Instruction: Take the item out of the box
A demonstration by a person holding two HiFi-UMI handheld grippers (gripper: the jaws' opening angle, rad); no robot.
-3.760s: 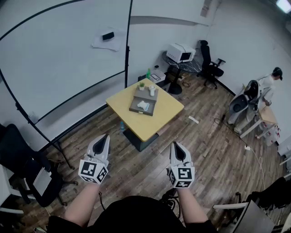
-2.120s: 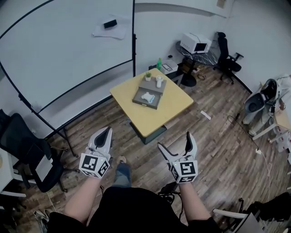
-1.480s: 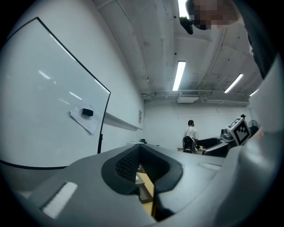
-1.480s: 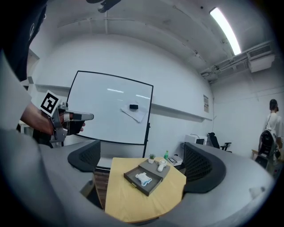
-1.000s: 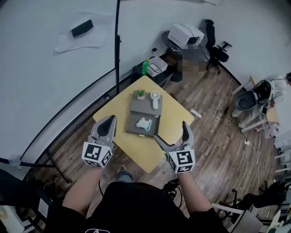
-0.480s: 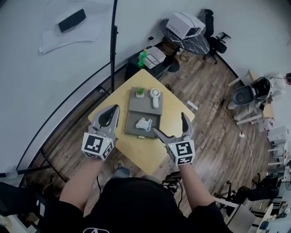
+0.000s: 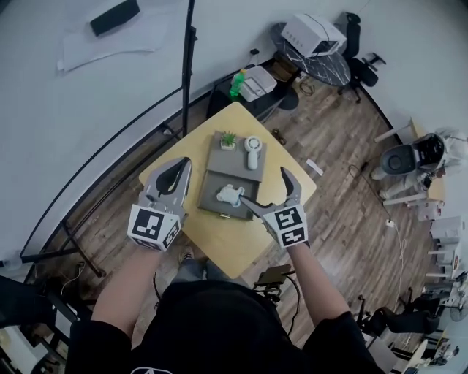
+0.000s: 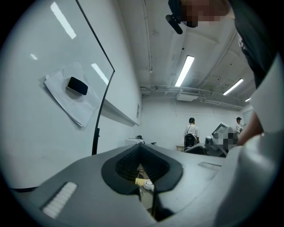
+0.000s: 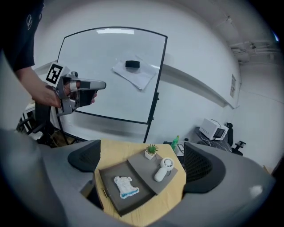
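Note:
A grey box (image 7: 238, 155) stands on the yellow table (image 7: 219, 237), its drawer (image 7: 212, 206) pulled out toward me. In the drawer lies a white, light-blue-edged item (image 7: 230, 194), also seen in the right gripper view as the item (image 9: 124, 186). On the box top sit a small plant (image 7: 228, 139) and a white hand fan (image 7: 253, 151). My right gripper (image 7: 265, 190) is open, hovering just right of the drawer and above it. In its own view the right gripper (image 9: 141, 164) frames the box between its jaws. My left gripper (image 7: 175, 173) is shut and empty, held above the table's left part.
A whiteboard (image 7: 66, 95) on a black stand (image 7: 186, 66) with a paper sheet and black eraser (image 7: 115, 16) is to the left. Behind the table are a green bottle (image 7: 238, 77), a white appliance (image 7: 314, 33) and office chairs. People (image 8: 191, 133) stand far off. Wooden floor surrounds the table.
I have come up to the table, which now lies right under the grippers. The right gripper opened early on and has moved in beside the drawer. The left stayed shut.

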